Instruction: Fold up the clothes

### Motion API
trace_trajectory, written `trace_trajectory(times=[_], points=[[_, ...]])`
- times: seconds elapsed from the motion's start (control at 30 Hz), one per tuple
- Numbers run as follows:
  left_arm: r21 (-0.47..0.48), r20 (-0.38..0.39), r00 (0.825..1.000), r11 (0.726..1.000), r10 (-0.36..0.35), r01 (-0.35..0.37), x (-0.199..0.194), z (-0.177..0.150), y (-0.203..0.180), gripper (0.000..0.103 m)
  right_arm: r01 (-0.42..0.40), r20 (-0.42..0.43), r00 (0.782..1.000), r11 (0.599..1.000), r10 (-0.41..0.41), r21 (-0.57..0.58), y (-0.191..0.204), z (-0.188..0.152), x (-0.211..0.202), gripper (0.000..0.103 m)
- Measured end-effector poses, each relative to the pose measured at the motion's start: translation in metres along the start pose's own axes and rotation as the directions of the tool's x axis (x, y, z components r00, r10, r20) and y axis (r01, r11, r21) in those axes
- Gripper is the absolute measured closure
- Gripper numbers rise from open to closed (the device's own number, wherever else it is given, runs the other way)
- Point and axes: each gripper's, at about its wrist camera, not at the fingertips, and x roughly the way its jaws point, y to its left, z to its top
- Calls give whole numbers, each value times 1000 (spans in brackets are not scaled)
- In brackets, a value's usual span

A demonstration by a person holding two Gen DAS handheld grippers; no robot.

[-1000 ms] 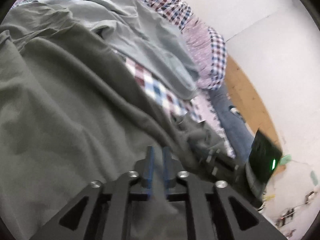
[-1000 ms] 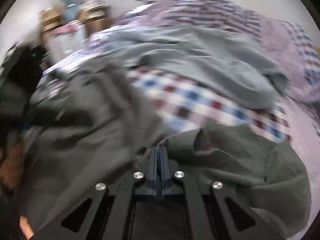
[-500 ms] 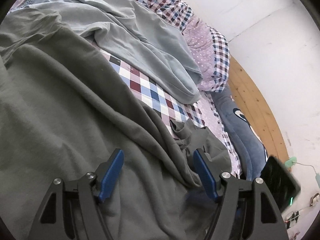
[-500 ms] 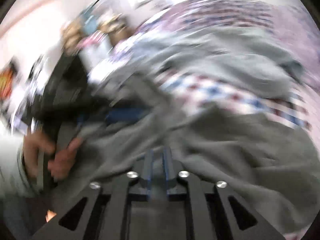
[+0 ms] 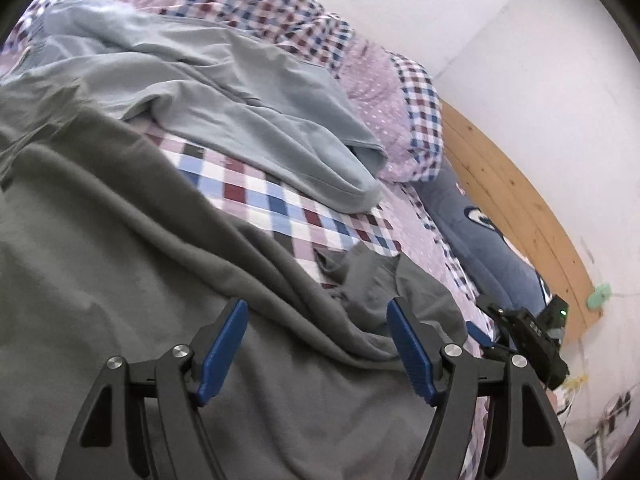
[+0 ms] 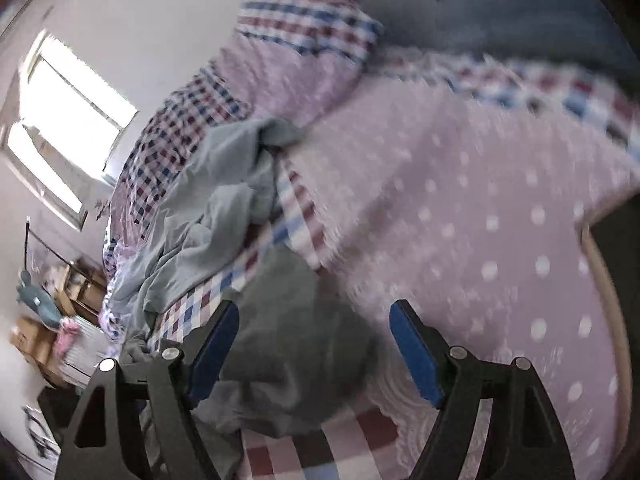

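With the left gripper point(image 5: 316, 320) wide and empty over the dark grey garment point(image 5: 120, 300) at six o'clock, and the right gripper point(image 6: 314, 322) just opened, empty, the loose fold could slump apart.

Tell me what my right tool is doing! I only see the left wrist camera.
Observer: The right tool is open. Its jaws have just been opening and the pads press on nothing; the dark grey garment lies loose under them.
Operator: What's far behind it?
Observer: A bright window in the wall, at the left of the right wrist view.
Operator: Is anything fun below the window?
Observer: A blue-grey soft thing, perhaps a toy. It is too blurred to be sure.
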Motion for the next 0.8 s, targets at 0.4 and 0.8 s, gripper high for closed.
trace_trajectory(times=[0.4,0.8], points=[[178,-32,997,981,-66,71,-9,-22,-45,25,-146,-105,987,941,119,-305,100,-48,15,95],[237,-70,983,955,-169,181,-30,-40,-43,19,-497,-377,863,700,337,-513,211,-117,29,92]])
